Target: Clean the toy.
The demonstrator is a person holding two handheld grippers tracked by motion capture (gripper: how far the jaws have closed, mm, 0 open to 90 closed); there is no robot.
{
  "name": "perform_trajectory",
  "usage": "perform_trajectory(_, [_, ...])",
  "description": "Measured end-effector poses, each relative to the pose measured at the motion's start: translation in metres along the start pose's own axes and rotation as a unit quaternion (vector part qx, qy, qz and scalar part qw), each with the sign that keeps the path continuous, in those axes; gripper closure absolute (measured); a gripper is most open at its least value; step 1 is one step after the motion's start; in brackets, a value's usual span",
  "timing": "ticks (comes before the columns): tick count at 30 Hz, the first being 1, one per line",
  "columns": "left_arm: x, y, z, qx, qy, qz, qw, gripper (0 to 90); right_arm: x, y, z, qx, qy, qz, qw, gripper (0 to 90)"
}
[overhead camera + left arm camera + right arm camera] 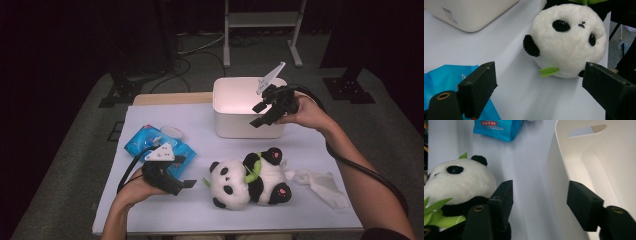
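Your left hand-held gripper (186, 172) rests low over the near left of the counter (165, 210), jaws spread wide and holding nothing. It lies over the near edge of the blue wet-wipe pack (150, 140) and points right toward the panda plush (250, 177), which lies on its back at the near middle of the counter, head to the left. The gripper's pads stand just short of the panda's head and do not touch it.

Your right hand-held gripper (260, 114) hangs at the near right rim of the white storage bin (227, 112), which sits at the far middle of the counter. Its jaws are apart and empty; the bin's near wall runs up between them, and neither pad presses on it.

The left gripper view brings the panda's face (570, 37) up close: two black eyes, a small nose, one black ear and a green leaf (548, 71) under the chin, with a corner of the bin (471, 15) beyond. The right gripper view looks down into the bin's bare white inside (599, 170) and shows a slot handle (586, 130) cut in its wall. The high view adds a crumpled white cloth (320, 182) lying just right of the panda, and a round white lid (171, 132) on the wipe pack.
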State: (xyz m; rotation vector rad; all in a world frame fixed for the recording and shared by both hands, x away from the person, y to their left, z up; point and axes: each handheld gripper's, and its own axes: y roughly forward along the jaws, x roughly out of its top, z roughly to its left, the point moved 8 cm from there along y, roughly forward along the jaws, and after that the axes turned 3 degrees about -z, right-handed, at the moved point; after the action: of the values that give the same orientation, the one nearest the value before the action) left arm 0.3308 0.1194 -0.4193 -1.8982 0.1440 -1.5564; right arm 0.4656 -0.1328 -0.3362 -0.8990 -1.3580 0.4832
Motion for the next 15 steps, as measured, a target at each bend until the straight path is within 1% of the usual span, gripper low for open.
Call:
perform_trajectory(2, [0.000, 0.000, 0.000, -0.001, -0.002, -0.001, 1.0000, 11.5, 0.003, 0.002, -0.003, 0.003, 0.000, 0.001, 1.0000, 39.0])
perform_trajectory(3, [-0.001, -0.001, 0.001, 0.000, 0.002, 0.002, 1.0000, 11.5, 0.005, 0.004, -0.005, 0.001, -0.001, -0.001, 1.0000, 39.1])
perform_trajectory(4, [-0.001, -0.001, 0.001, 0.001, -0.002, 0.001, 1.0000, 11.5, 0.007, 0.005, -0.006, 0.003, 0.002, -0.001, 1.0000, 40.3])
perform_trajectory(5, [-0.001, -0.001, 0.001, 0.002, -0.004, 0.000, 1.0000, 11.5, 0.008, 0.007, -0.008, 0.002, -0.003, 0.003, 1.0000, 42.1])
perform_trajectory(7, [-0.002, -0.002, 0.002, 0.002, -0.003, 0.001, 1.0000, 11.5, 0.009, 0.010, -0.010, 0.001, -0.009, 0.006, 0.9999, 42.7])
perform_trajectory(9, [-0.002, -0.003, 0.003, 0.003, -0.004, 0.000, 1.0000, 11.5, 0.010, 0.013, -0.013, 0.000, -0.010, 0.012, 0.9999, 43.7])
perform_trajectory(11, [-0.002, -0.004, 0.003, 0.004, -0.007, -0.002, 1.0000, 11.5, 0.012, 0.015, -0.016, 0.001, -0.012, 0.013, 0.9998, 44.6])
perform_trajectory(14, [-0.002, -0.005, 0.004, 0.005, -0.006, -0.001, 1.0000, 11.5, 0.012, 0.019, -0.020, 0.004, -0.008, 0.017, 0.9998, 46.6])
perform_trajectory(15, [-0.003, -0.005, 0.004, 0.006, -0.008, -0.002, 0.9999, 11.5, 0.012, 0.021, -0.022, 0.004, -0.011, 0.018, 0.9998, 46.5])
